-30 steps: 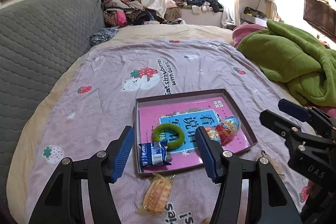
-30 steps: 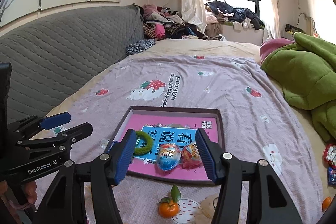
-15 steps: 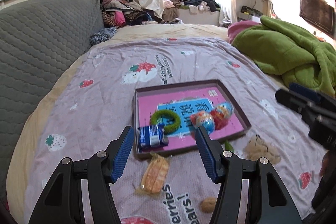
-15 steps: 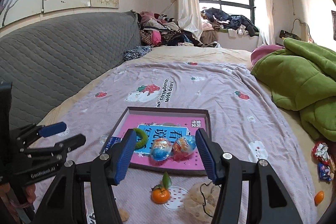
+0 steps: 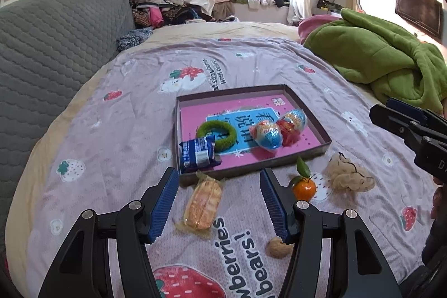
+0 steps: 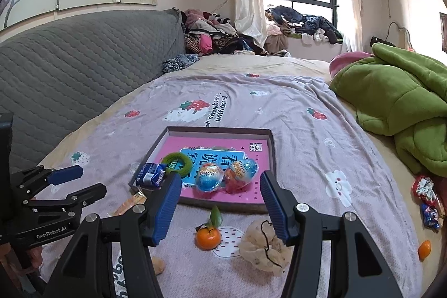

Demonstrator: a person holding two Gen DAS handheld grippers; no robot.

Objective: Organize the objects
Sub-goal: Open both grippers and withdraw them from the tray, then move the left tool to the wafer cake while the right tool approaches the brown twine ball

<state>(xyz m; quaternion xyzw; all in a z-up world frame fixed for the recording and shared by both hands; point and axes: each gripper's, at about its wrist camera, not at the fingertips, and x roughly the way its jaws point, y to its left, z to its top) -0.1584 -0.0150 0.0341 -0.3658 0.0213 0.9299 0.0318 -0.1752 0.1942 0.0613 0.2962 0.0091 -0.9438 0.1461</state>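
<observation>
A shallow pink-lined box (image 5: 321, 134) (image 6: 272, 158) lies on the bedspread. In it are a blue snack packet (image 5: 199, 154) (image 6: 151, 175), a green fuzzy ring (image 5: 216, 133) (image 6: 177, 161) and two foil eggs (image 5: 266, 133) (image 6: 240, 172). In front of the box lie a wrapped orange biscuit (image 5: 204, 204), a tangerine with a leaf (image 5: 304, 187) (image 6: 207, 238), a beige scrunchie (image 5: 347, 176) (image 6: 262, 246) and a walnut (image 5: 279, 248). My left gripper (image 5: 219, 204) hangs open over the biscuit. My right gripper (image 6: 219, 207) is open above the tangerine, nothing between its fingers.
A grey quilted headboard (image 5: 50, 52) runs along the left. A green blanket (image 5: 377, 60) (image 6: 396, 91) is heaped on the right. Snack packets (image 6: 428, 203) and a second tangerine (image 6: 424, 249) lie at the bed's right edge. Clothes (image 6: 223, 35) are piled by the window.
Both grippers have drawn back from the box, so it sits farther off and the biscuit, tangerine, scrunchie and walnut have come into view. Both stay open.
</observation>
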